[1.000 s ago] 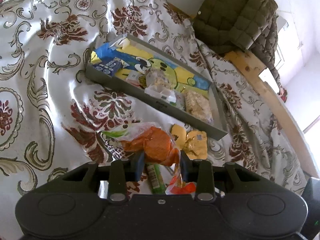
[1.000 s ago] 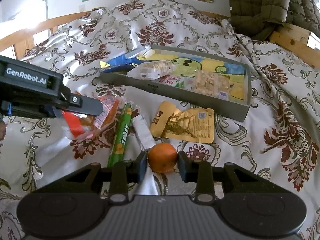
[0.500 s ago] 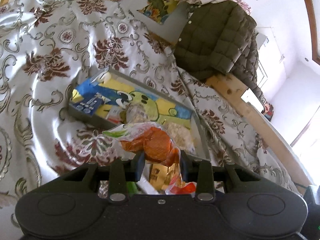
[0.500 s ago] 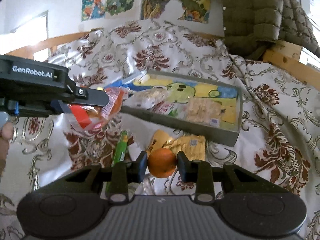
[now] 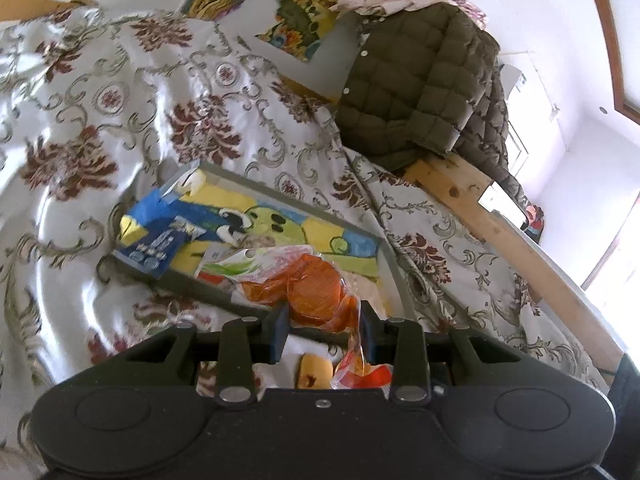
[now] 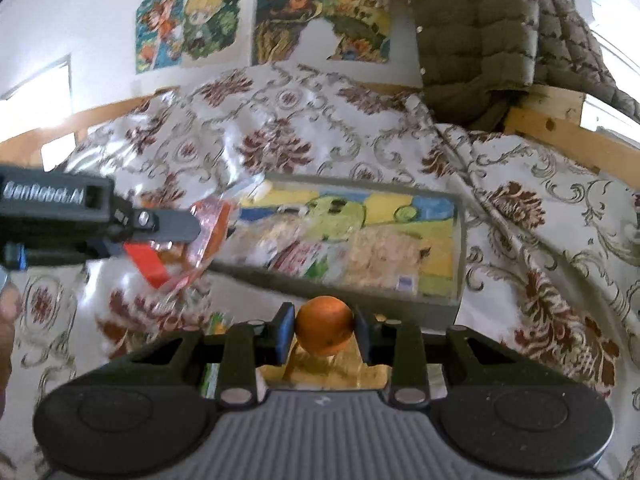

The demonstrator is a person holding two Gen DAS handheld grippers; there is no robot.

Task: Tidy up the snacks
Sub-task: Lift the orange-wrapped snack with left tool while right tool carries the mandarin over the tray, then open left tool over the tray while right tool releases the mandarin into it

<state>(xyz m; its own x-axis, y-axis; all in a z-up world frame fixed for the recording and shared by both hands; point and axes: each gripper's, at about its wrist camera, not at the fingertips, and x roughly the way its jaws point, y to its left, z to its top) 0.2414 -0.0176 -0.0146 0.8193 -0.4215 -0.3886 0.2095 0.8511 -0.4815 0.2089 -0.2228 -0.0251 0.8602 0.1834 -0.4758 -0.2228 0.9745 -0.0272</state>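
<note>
My left gripper (image 5: 322, 322) is shut on a clear bag of orange snack discs (image 5: 308, 288), held in the air just before the grey tray (image 5: 396, 280). From the right wrist view the same gripper (image 6: 192, 226) reaches in from the left with the bag (image 6: 200, 236). My right gripper (image 6: 323, 330) is shut on an orange (image 6: 325, 330), lifted off the bedspread near the tray's (image 6: 460, 264) front wall. The tray has a colourful cartoon floor and holds a blue packet (image 5: 160, 246) and several pale snack bags (image 6: 384, 256).
A floral bedspread (image 5: 100, 128) covers the bed. A yellow pouch (image 6: 332, 372) and a green stick pack (image 6: 212, 380) lie below my right gripper. An olive quilted jacket (image 5: 420, 80) hangs over the wooden bed frame (image 5: 480, 216). Posters (image 6: 192, 28) are on the wall. A hand (image 6: 6, 320) shows at the left edge.
Both grippers rose off the bedspread and tilted up with their loads. The orange left the cloth, and the bag moved over toward the tray.
</note>
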